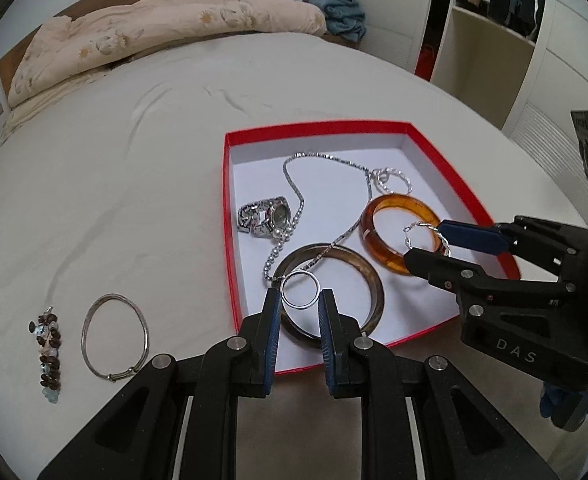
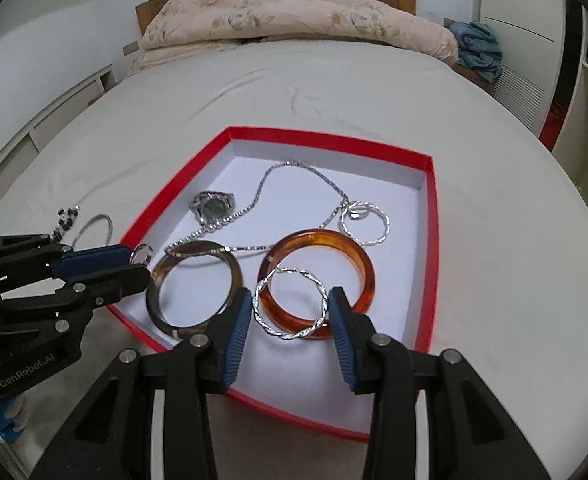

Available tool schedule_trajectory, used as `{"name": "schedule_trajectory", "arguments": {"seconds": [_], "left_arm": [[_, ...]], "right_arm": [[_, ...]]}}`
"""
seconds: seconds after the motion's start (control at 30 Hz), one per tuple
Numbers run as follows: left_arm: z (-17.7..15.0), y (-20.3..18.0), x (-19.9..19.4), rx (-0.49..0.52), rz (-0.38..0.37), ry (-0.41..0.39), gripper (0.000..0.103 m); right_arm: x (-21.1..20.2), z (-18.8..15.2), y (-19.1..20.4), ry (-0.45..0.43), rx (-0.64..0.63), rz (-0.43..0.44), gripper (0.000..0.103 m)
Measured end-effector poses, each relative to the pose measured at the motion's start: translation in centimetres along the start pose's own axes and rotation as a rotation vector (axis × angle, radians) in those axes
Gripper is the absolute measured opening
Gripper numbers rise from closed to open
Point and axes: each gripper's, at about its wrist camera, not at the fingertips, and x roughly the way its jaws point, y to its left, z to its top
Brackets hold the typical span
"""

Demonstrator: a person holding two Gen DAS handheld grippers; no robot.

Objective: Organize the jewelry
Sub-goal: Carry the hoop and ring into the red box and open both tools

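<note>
1. The left tool (image 1: pixel 298 296), at the lower middle of the left wrist view, is clenched on a small plain silver ring (image 1: pixel 299 290) above the near edge of the shallow red cardboard box with a white inside (image 1: pixel 333 127).
2. The right tool (image 2: pixel 292 300), low in the right wrist view, grips a twisted silver hoop (image 2: pixel 292 304) over the translucent amber bangle (image 2: pixel 318 258).
3. A thin silver wire bangle (image 1: pixel 114 338) and a brown beaded piece (image 1: pixel 49 354) lie on the bed at lower left.
</note>
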Motion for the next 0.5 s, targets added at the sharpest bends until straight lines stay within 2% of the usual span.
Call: {"name": "schedule_trajectory", "arguments": {"seconds": [0.33, 0.5], "left_arm": [[-0.6, -0.2, 1.4, 0.013, 0.022, 0.01, 0.019], [-0.6, -0.4, 1.5, 0.013, 0.025, -0.001, 0.024]], "right_arm": [[0.9, -0.4, 0.0, 0.027, -0.07, -0.029, 0.038], [0.6, -0.6, -0.2, 0.028, -0.076, -0.035, 0.038]]}}
